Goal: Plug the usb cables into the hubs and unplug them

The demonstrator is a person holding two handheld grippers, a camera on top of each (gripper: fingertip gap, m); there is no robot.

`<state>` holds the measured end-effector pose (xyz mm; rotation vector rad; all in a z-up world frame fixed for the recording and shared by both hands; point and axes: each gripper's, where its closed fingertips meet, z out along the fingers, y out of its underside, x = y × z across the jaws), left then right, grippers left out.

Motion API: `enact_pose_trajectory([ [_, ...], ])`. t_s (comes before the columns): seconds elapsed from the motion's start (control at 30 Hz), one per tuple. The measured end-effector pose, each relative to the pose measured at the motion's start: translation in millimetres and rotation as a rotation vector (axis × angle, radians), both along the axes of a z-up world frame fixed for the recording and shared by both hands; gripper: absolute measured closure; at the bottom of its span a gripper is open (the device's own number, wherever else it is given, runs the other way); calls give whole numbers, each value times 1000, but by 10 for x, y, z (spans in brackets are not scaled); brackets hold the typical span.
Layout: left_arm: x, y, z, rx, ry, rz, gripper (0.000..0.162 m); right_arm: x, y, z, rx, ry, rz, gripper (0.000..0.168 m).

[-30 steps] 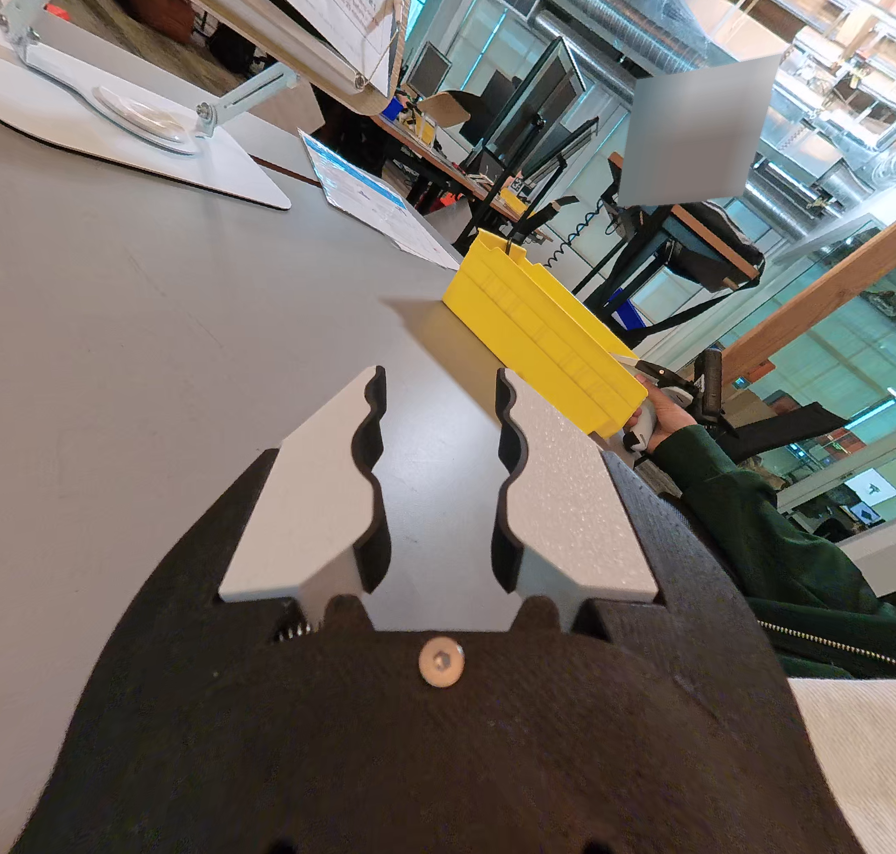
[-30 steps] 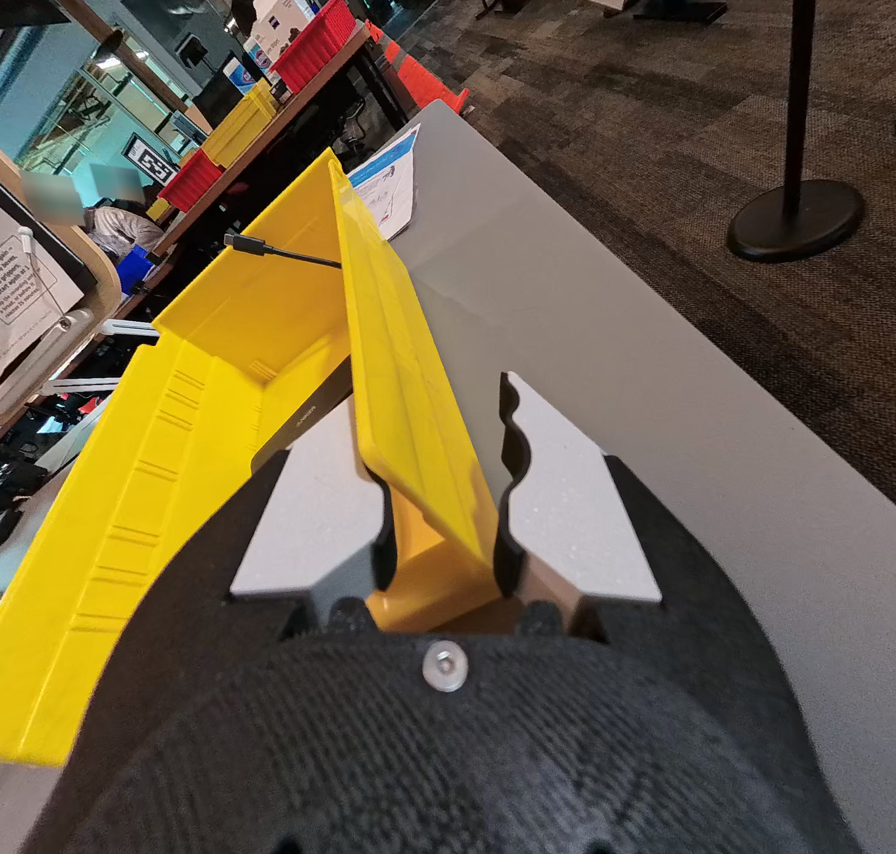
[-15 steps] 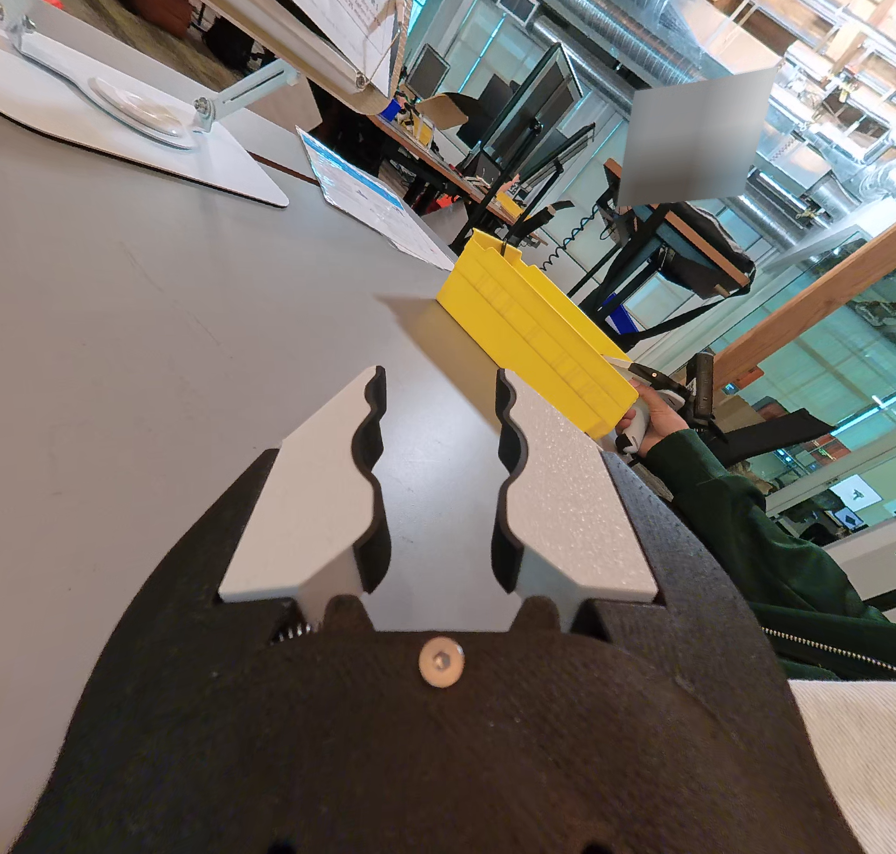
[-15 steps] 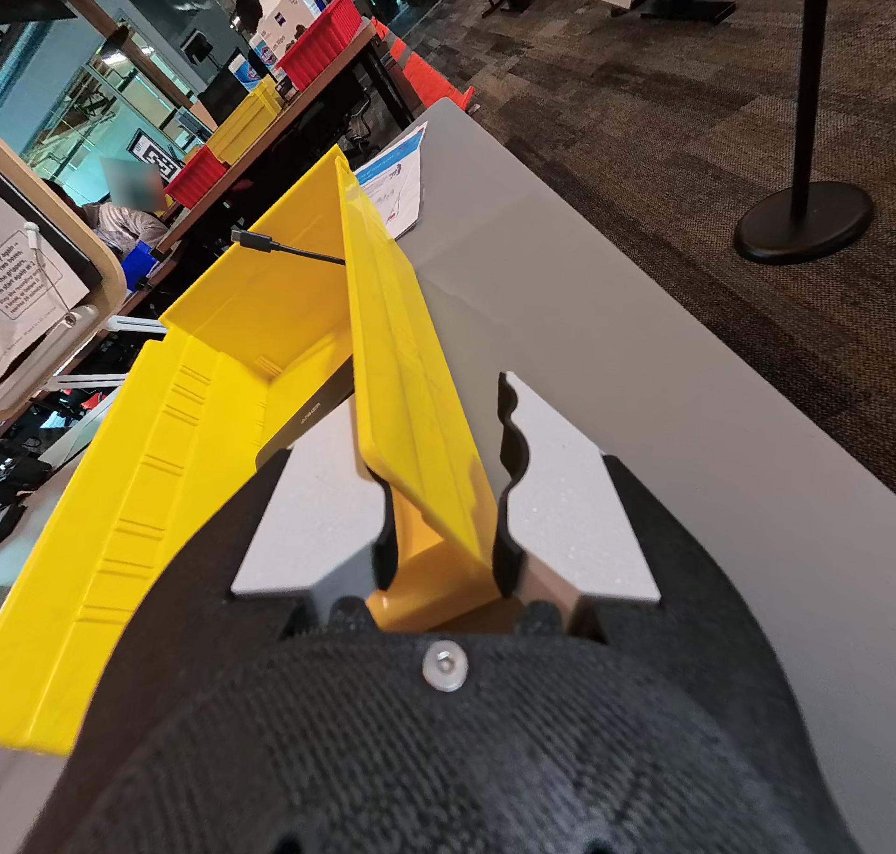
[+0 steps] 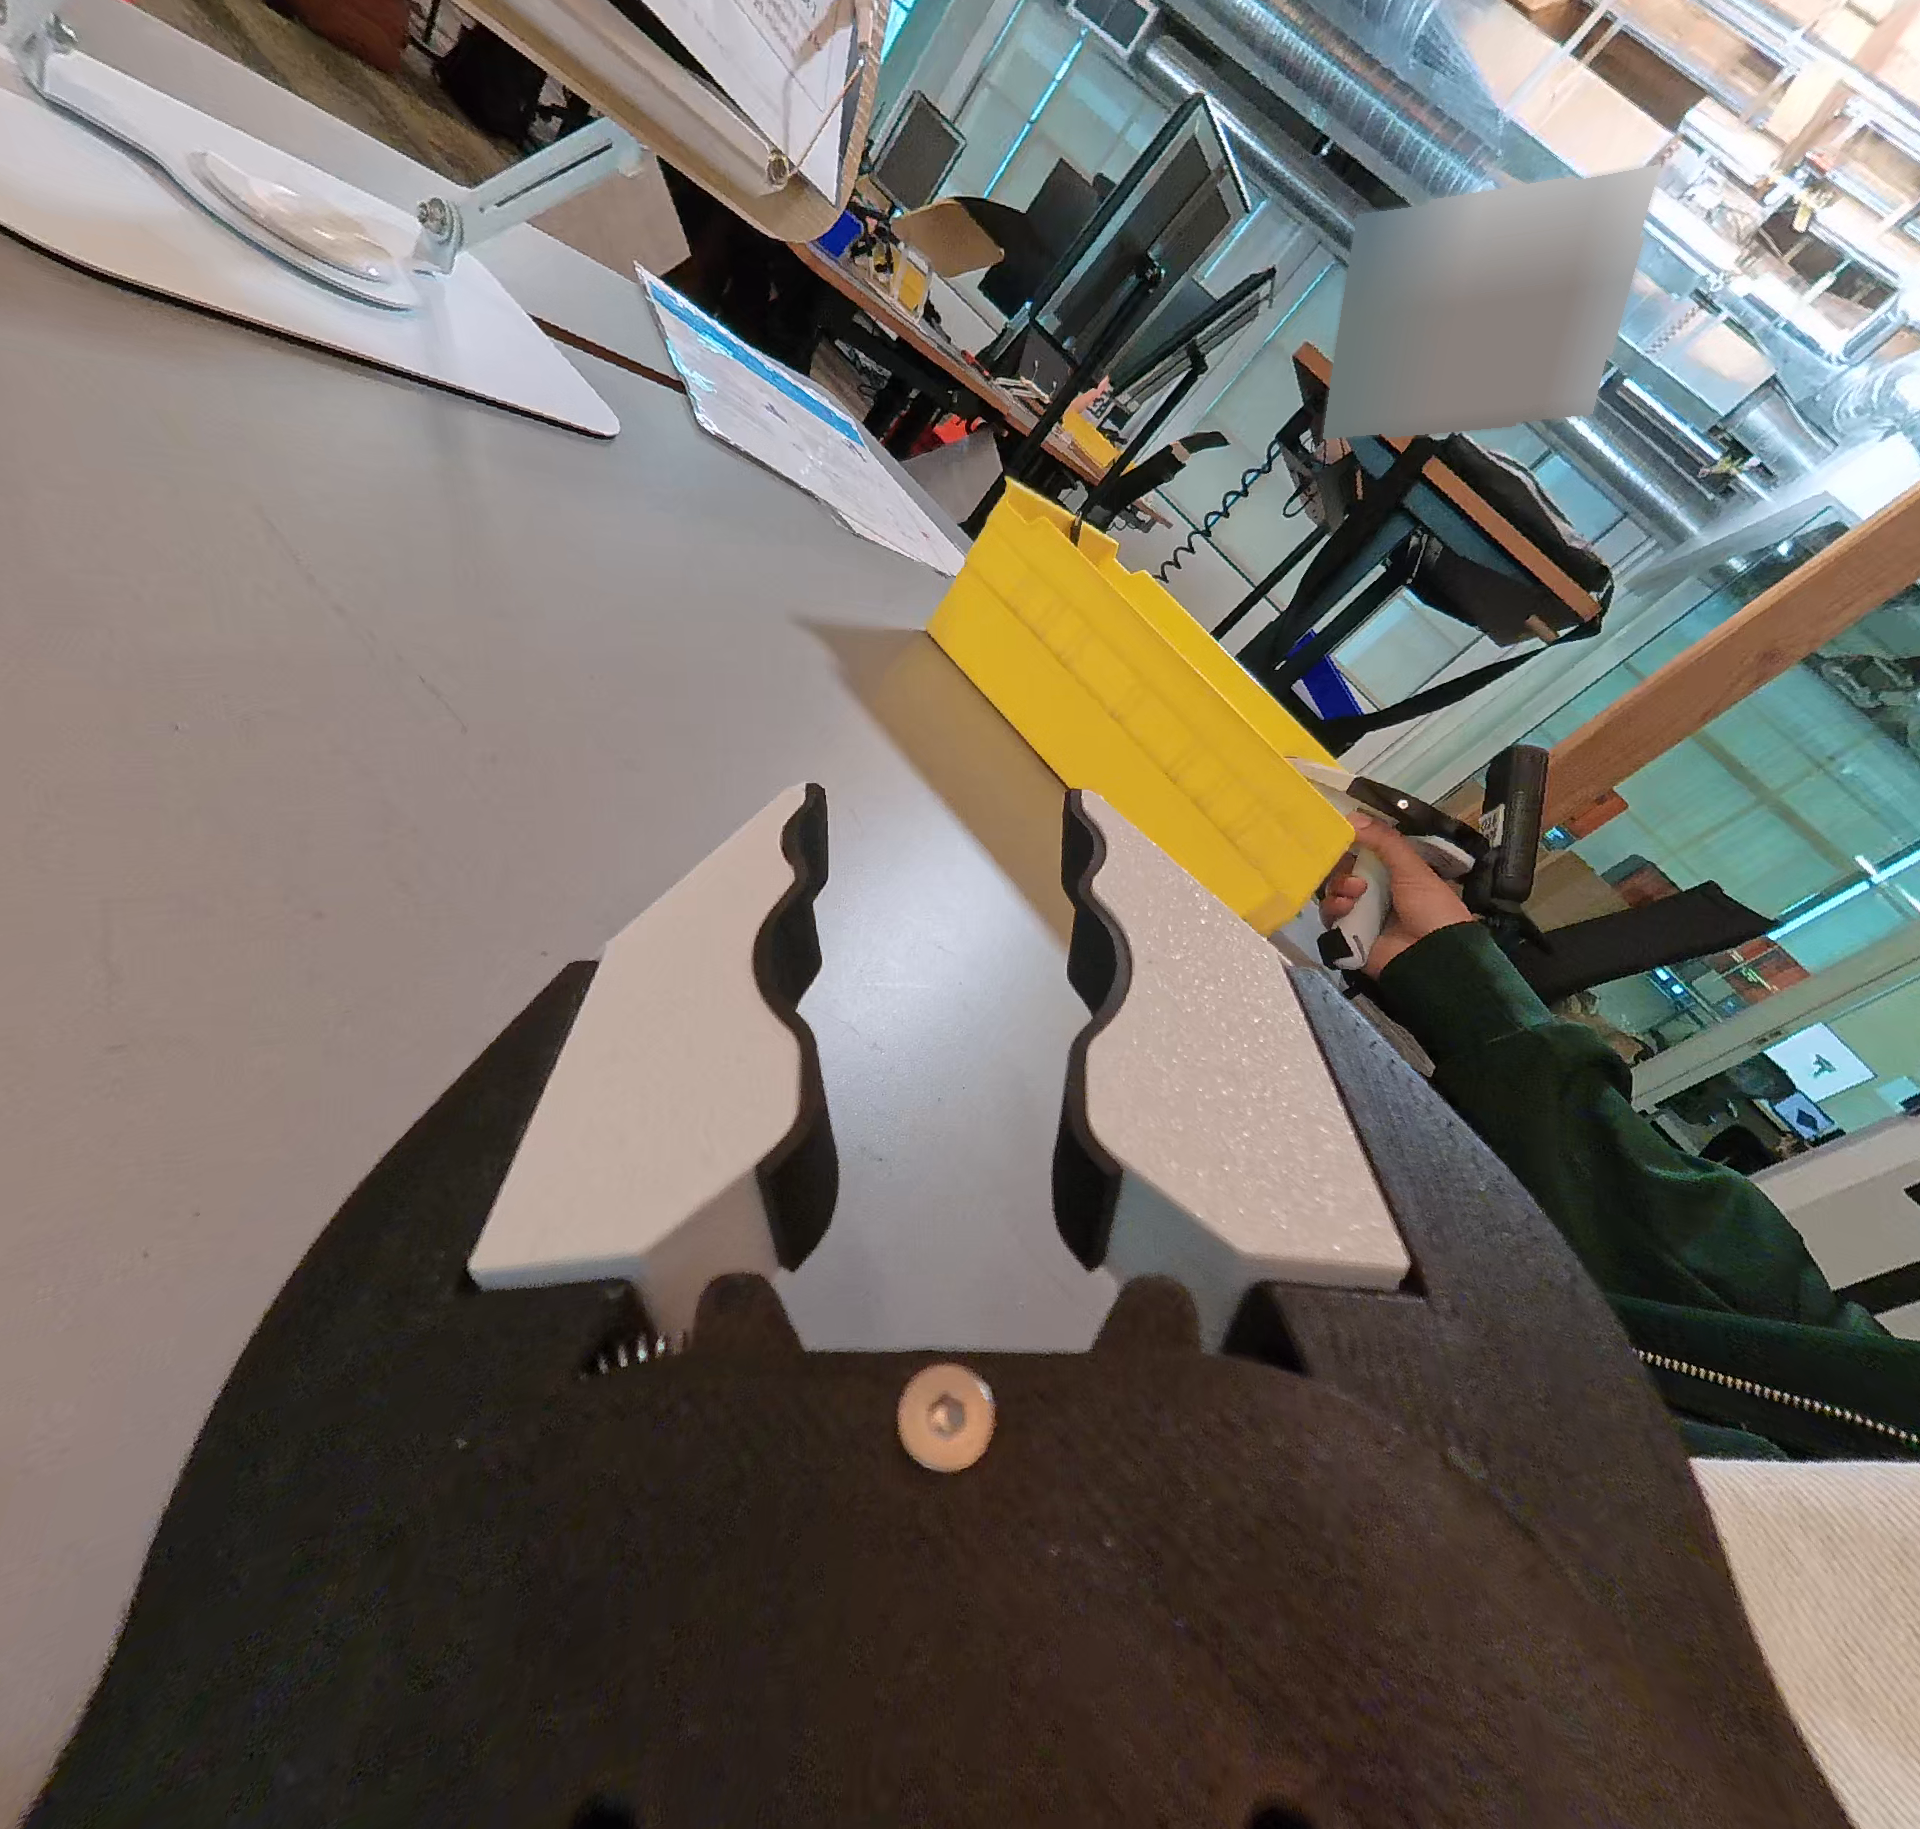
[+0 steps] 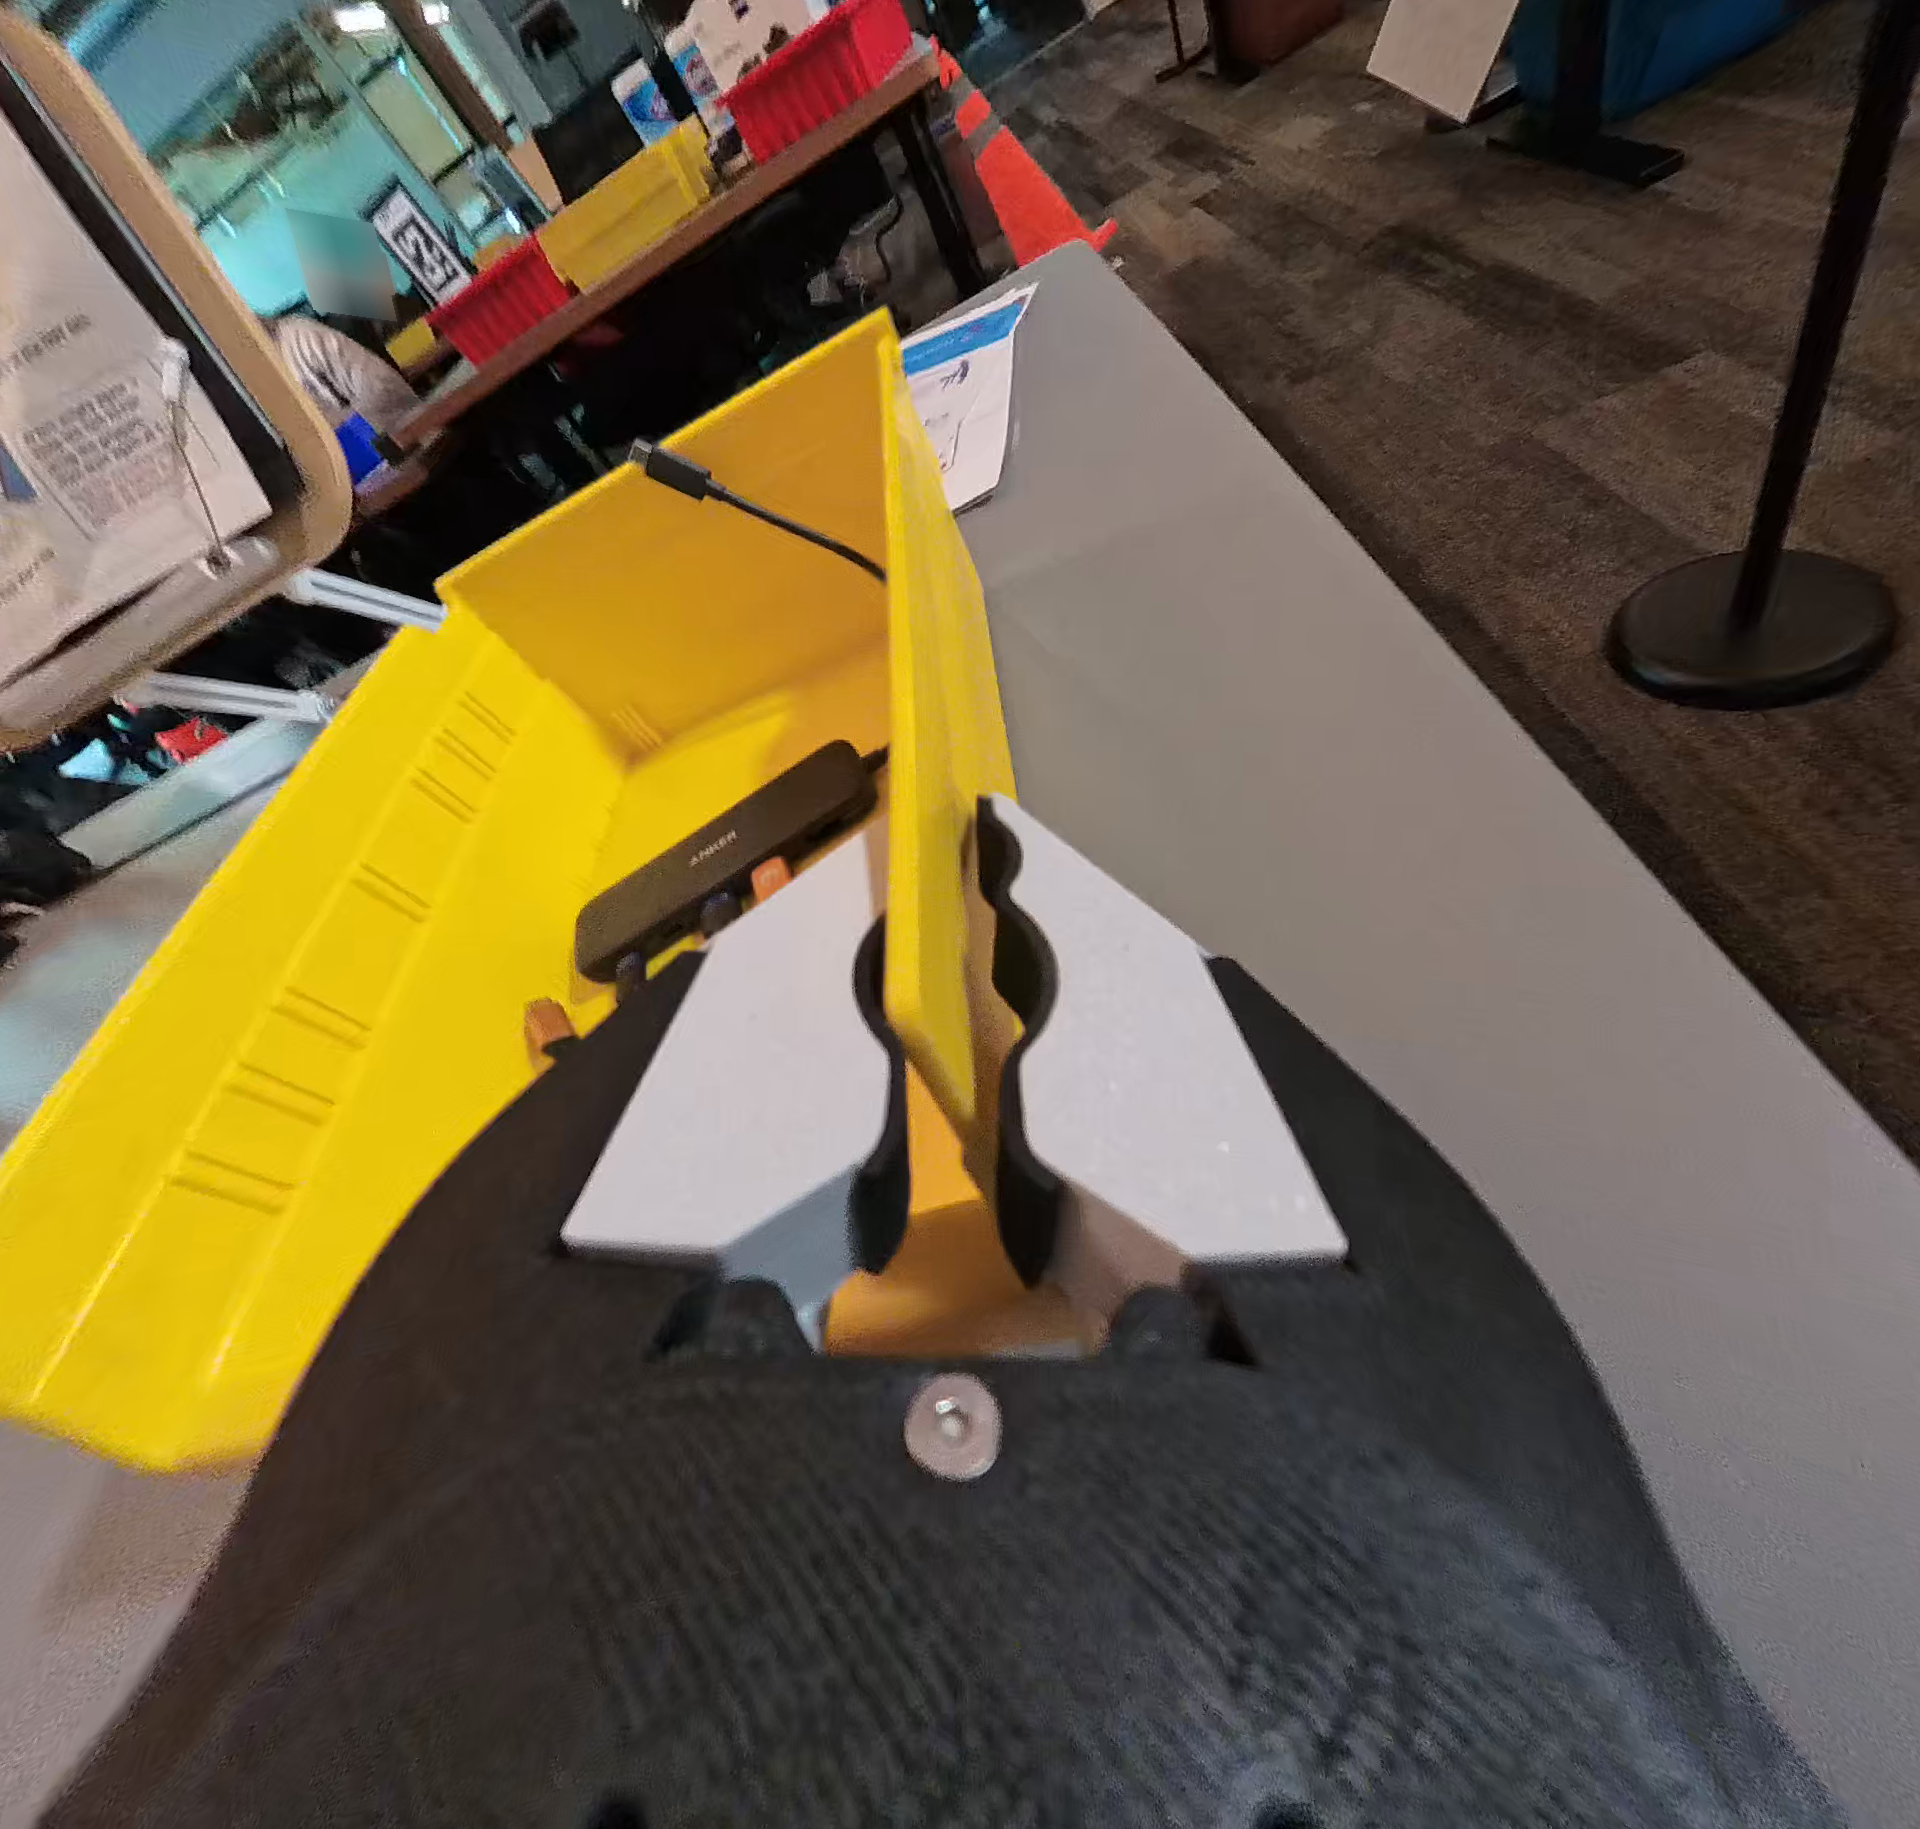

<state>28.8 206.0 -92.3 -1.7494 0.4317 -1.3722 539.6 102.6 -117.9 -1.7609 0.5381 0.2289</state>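
A yellow bin (image 6: 312, 1000) stands on the grey table (image 6: 1299, 844). My right gripper (image 6: 930, 829) is shut on the bin's right wall (image 6: 935, 740), one finger inside and one outside. A black USB hub (image 6: 727, 865) lies on the bin floor just past the inner finger, with orange and dark plugs (image 6: 769, 880) in its side. Its black cable (image 6: 769, 522) rises to a plug at the far wall. My left gripper (image 5: 940, 803) is open and empty, low over bare table. The bin (image 5: 1122, 699) is ahead to its right, with a hand holding the right gripper (image 5: 1392, 844) at its near end.
A white stand base (image 5: 312, 252) and a printed sheet (image 5: 790, 429) lie farther back on the table. The table's right edge drops to carpet, where a black post base (image 6: 1756, 626) stands. A green sleeve (image 5: 1662, 1208) is at the right of the left wrist view.
My right gripper's jaws have closed onto the bin's right wall and it has risen and tilted, so the hub inside now shows. The left gripper has barely moved.
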Motion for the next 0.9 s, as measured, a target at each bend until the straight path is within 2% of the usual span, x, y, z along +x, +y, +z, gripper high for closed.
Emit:
enact_pose_trajectory([
  [0.57, 3, 3, -21, -12, 4, -1, 119, -49, 30, 48, 37, 74, 4, 161],
  [0.9, 18, -2, -42, -15, 15, -4, 119, 60, -81, 242, 233, 277, -26, 165],
])
